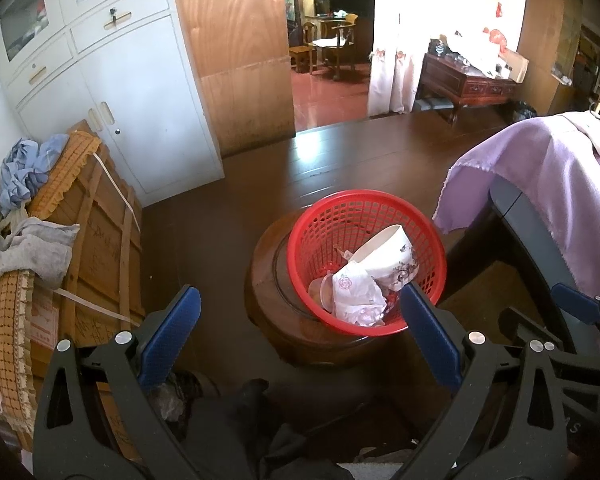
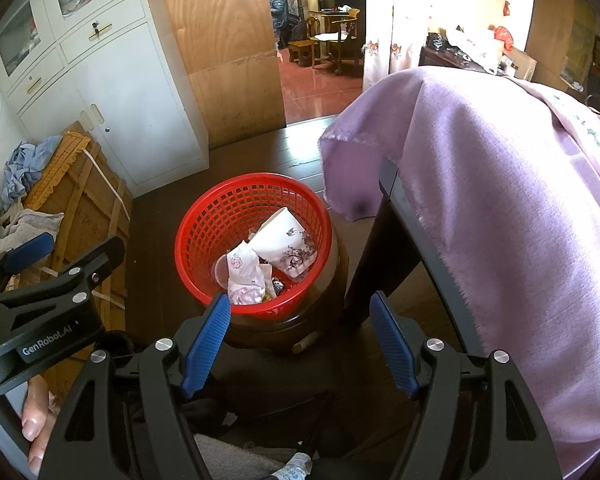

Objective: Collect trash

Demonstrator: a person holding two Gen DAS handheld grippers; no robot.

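Both the left gripper (image 1: 300,320) and right gripper (image 2: 300,324) hang spread and empty, the red basket (image 1: 311,232) with paper cup (image 1: 387,256) just ahead; collecting seems paused, and next means finding more trash.

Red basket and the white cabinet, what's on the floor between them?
Nothing: in both wrist views only bare dark wooden floor lies between the red basket on its round wooden stool and the white cabinet.
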